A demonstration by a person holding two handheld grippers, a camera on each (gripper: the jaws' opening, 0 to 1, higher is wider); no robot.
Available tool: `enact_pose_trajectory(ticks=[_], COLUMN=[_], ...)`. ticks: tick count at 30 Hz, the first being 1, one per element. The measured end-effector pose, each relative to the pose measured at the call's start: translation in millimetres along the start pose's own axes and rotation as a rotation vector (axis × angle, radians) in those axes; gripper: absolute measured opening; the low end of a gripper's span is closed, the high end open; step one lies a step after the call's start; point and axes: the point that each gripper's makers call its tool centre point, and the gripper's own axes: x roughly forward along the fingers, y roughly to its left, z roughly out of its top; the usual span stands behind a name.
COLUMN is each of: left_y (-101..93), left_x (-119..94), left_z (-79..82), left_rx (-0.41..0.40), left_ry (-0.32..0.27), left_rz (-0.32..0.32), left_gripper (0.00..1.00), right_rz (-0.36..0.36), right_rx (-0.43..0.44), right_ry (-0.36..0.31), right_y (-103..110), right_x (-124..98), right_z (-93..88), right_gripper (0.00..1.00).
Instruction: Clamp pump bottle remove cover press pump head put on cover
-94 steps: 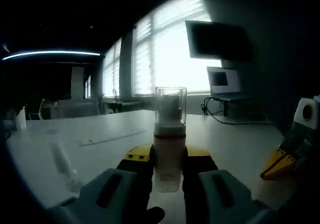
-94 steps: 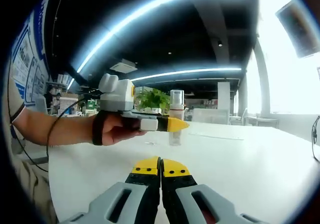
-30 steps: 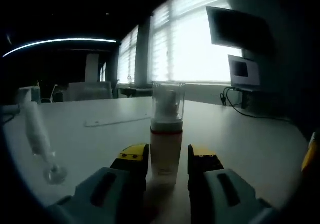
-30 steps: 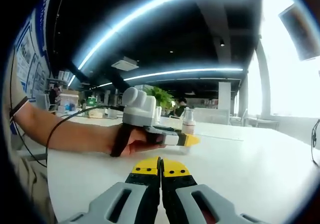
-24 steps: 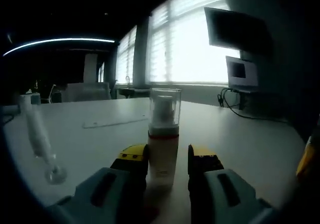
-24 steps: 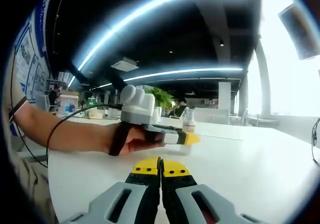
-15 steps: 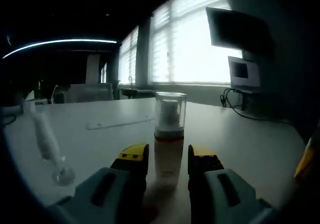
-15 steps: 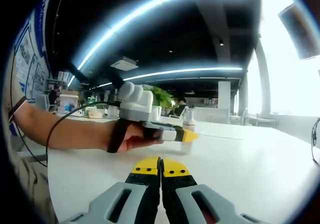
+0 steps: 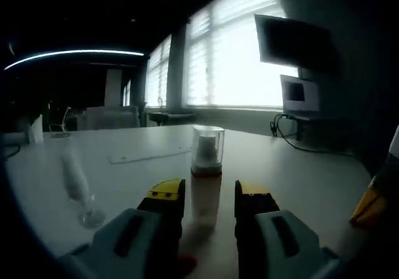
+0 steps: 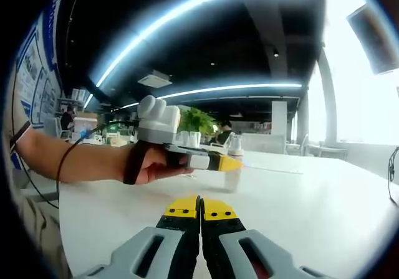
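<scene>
A pump bottle [image 9: 205, 189] with a clear cover [image 9: 207, 144] stands upright on the white table [image 9: 299, 179]. My left gripper [image 9: 209, 193] is open, its yellow-tipped jaws on either side of the bottle's base with a gap on each side. In the right gripper view a hand holds the left gripper [image 10: 225, 164] level, and the bottle [image 10: 234, 167] stands at its tip, partly hidden. My right gripper [image 10: 200, 208] is shut on nothing, low over the table, short of the bottle. Its yellow tip [image 9: 369, 201] shows at the right edge of the left gripper view.
A tall clear glass-like object [image 9: 76, 185] stands left of the bottle, and a flat strip [image 9: 149, 156] lies behind it. A laptop [image 9: 297, 96], a wall screen [image 9: 293, 42] and a cable [image 9: 299, 147] are at the far right. The person's forearm [image 10: 81, 162] crosses the left.
The left gripper, shut on the bottle three seconds ago, now stands open and has drawn back, so the bottle looks smaller. The right gripper has not moved.
</scene>
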Motion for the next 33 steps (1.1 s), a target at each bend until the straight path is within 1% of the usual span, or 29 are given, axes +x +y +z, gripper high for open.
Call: enact_pose_trajectory(ticks=[4, 6, 10, 12, 18, 25, 28, 30, 33], left_y=[-0.6, -2.2, -6.8, -5.2, -2.9, -8.0, -7.4, -13.3, -11.9], left_x=[-10.8, -17.9, -27.2, -30.9, -48.6, -71.2, -76.2, -83.4, -90.9], left_z=[-1.3, -3.2, -6.4, -6.8, -0.6, 10.0, 12.3, 13.8, 12.5], left_rx=[-0.008, -0.025, -0.018, -0.020, -0.033, -0.024, -0.009, -0.010, -0.018], left_ry=[0.000, 0.002, 0.005, 0.002, -0.023, -0.050, -0.054, -0.062, -0.058], left_rz=[-0.002, -0.012, -0.025, -0.026, -0.023, -0.028, -0.034, -0.046, -0.055], left_gripper=[0.23, 0.22, 0.22, 0.22, 0.22, 0.19, 0.18, 0.16, 0.14], right_rz=[-0.001, -0.001, -0.007, -0.007, -0.006, -0.011, -0.011, -0.011, -0.011], right_rx=[0.000, 0.002, 0.007, 0.009, 0.011, 0.016, 0.017, 0.021, 0.026], right_ry=[0.000, 0.000, -0.002, -0.003, -0.001, 0.000, -0.001, -0.002, -0.002], right_y=[-0.1, -0.4, -1.5, -1.8, -1.8, -2.6, -2.8, -3.1, -3.4], right_x=[0.0, 0.0, 0.0, 0.0, 0.1, 0.0, -0.1, -0.1, -0.1], right_z=[0.0, 0.0, 0.2, 0.4, 0.2, 0.0, 0.3, 0.4, 0.4], right_gripper=[0.00, 0.00, 0.00, 0.00, 0.00, 0.00, 0.00, 0.00, 0.00])
